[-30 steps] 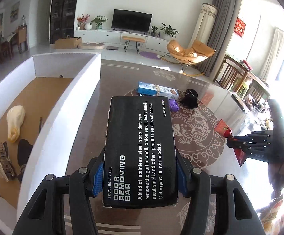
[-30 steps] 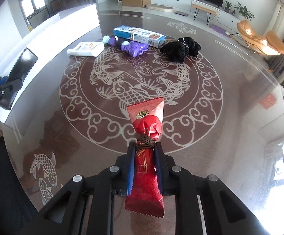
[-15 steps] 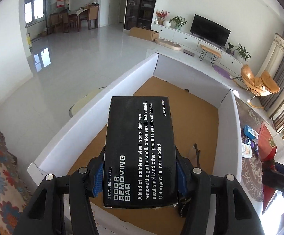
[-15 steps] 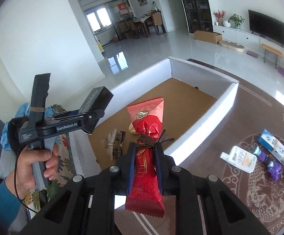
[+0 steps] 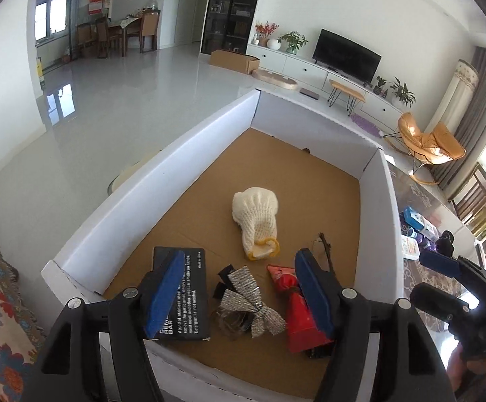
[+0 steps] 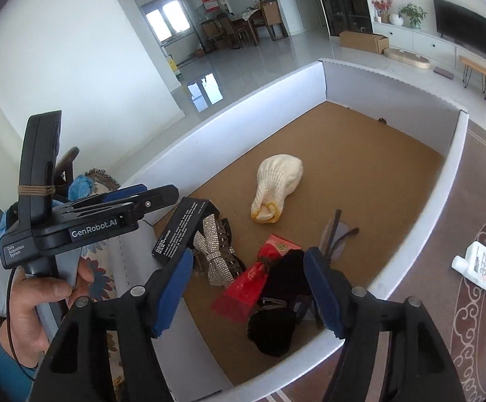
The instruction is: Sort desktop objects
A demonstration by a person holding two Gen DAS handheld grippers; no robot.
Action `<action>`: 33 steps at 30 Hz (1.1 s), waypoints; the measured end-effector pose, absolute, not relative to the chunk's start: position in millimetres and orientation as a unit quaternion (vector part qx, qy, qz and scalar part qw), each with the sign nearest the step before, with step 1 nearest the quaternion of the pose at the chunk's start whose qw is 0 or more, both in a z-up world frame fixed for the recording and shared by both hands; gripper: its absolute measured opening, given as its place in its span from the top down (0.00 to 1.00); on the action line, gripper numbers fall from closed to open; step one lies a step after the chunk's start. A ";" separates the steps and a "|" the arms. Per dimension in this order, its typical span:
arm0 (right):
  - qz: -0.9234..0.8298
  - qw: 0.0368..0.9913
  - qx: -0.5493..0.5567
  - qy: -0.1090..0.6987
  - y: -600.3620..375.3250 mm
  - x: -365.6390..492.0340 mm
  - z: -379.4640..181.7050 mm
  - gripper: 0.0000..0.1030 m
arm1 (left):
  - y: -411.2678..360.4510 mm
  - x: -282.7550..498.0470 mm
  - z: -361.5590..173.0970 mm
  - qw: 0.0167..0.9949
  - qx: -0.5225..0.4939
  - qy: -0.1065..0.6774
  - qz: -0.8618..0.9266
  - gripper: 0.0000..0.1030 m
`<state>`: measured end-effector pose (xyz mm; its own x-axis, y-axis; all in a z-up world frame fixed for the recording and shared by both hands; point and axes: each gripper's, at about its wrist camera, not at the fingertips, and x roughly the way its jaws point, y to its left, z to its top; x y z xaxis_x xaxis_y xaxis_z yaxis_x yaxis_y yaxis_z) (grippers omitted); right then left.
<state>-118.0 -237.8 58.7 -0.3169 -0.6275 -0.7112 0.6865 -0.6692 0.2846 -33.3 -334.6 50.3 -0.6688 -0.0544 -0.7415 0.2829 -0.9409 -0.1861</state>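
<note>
The black soap box (image 5: 181, 296) lies flat on the brown floor of the white-walled box (image 5: 162, 181), low and left of centre in the left wrist view. To its right lie a glittery bow clip (image 5: 253, 301) and then the red packet (image 5: 298, 308); in the right wrist view the packet (image 6: 253, 278) touches a black cloth (image 6: 276, 305). A cream knitted glove (image 5: 256, 224) sits near the middle of the frame, apart from them. The left hand-held gripper (image 5: 239, 296) hangs over the box with jaws spread wide, holding nothing. The right hand-held gripper (image 6: 248, 289) is likewise spread wide and empty. At the right edge of the right wrist view, a white bottle (image 6: 480, 268) rests on the patterned worktop (image 6: 477, 331).
</note>
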 end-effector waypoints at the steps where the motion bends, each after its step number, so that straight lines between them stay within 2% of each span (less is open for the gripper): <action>1: -0.828 0.387 0.405 0.031 -215.3 -122.0 64.7 0.13 | -315.9 -32.1 58.8 0.071 0.391 0.141 -0.907 0.32; 2: -0.845 0.363 0.393 0.028 -189.8 -122.4 66.5 0.08 | -295.7 -32.7 67.3 0.044 0.387 0.141 -0.910 0.26; 4: -0.871 0.306 0.383 0.021 -135.9 -122.6 60.5 0.04 | -249.3 -31.7 76.9 -0.016 0.382 0.138 -0.914 0.14; 5: -0.881 0.275 0.385 0.016 -106.7 -123.3 53.1 0.03 | -224.6 -31.0 77.7 -0.043 0.381 0.137 -0.913 0.06; 6: -0.887 0.243 0.392 0.013 -77.8 -122.5 43.3 0.03 | -199.0 -30.6 76.2 -0.070 0.384 0.134 -0.911 0.04; 10: -0.889 0.118 0.441 0.032 28.6 -116.3 -4.4 0.03 | -109.6 -39.3 40.6 -0.126 0.410 0.107 -0.897 0.04; 15: -0.888 0.035 0.457 0.045 112.4 -96.5 -27.5 0.03 | -44.7 -64.7 -26.7 -0.099 0.456 0.081 -0.881 0.04; 20: -0.887 0.032 0.459 0.040 131.8 -87.5 -44.9 0.03 | -19.8 -71.8 -69.6 -0.057 0.459 0.064 -0.884 0.04; 26: -0.889 0.041 0.456 0.026 132.0 -84.3 -55.9 0.00 | -4.0 -67.7 -76.4 -0.024 0.460 -0.012 -0.887 0.04; 33: -0.888 0.041 0.456 0.027 131.4 -85.1 -57.5 0.00 | -4.0 -68.9 -77.7 -0.023 0.462 -0.013 -0.887 0.00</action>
<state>-85.1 131.4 -57.5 -0.5800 -0.0486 -0.8132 0.0972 -0.9952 -0.0099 -68.9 -4.0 -77.7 -0.5729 0.0280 -0.8191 -0.0521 -0.9986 0.0023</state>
